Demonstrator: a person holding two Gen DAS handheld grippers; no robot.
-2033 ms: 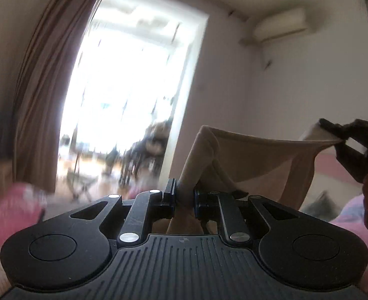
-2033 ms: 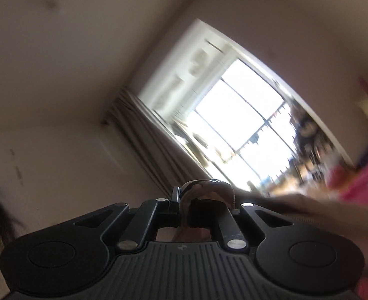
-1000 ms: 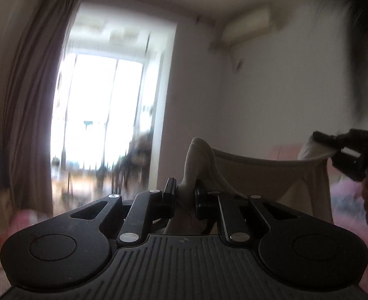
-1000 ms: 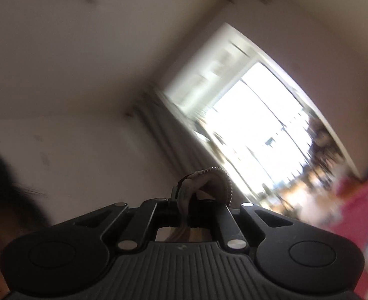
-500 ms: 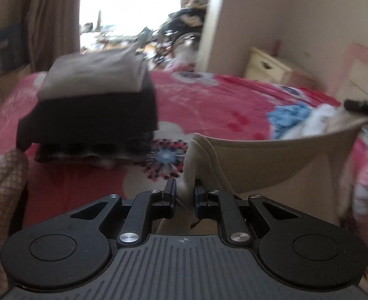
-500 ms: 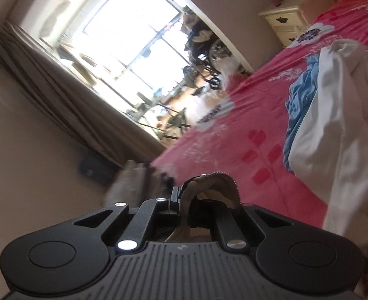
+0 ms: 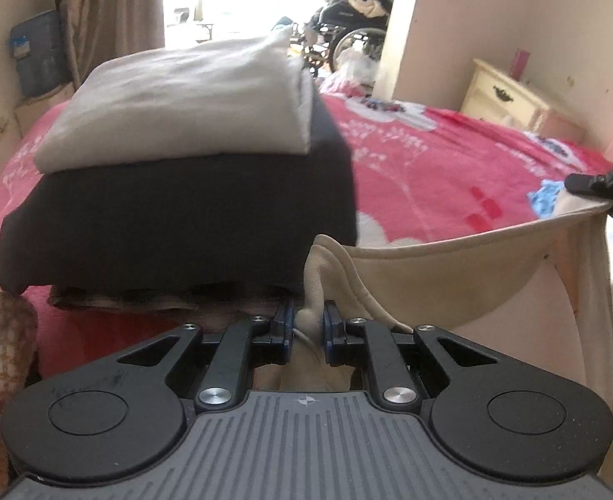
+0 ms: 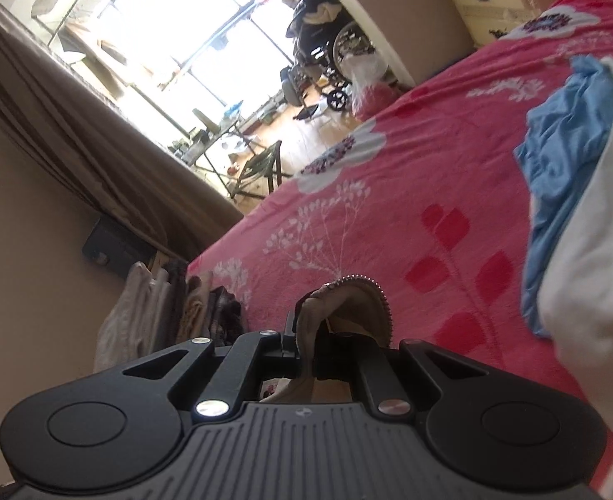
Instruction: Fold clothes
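- My left claw (image 7: 308, 325) is clenched on one corner of a beige garment (image 7: 452, 279); the cloth bunches up between the two fingers and rises just above them.
- My right claw (image 8: 312, 343) is clenched on another part of that garment's edge, where a zip-like toothed trim curls over the fingers. In the left view the same claw shows as dark fingers at the far right, pinching the far end of the cloth.
- The garment hangs between the two claws, its upper edge drawn into a nearly straight line and the body sagging below. I judge it is held this way so the cloth spreads flat and its edges can be matched before it goes down.
- It is in the air above the red flowered bed (image 7: 431, 158), just right of the folded stack (image 7: 181, 191), not lying on anything I can see.
- That stack has a grey piece on top of a black one, with more layers under it, squared up as folded clothes would be.
- Beyond the garment, well right of the stack, a blue garment (image 8: 565, 158) and a white one (image 8: 598, 250) lie crumpled on the bed.
- Whether the held piece is being opened out or is already partly doubled, I cannot tell.
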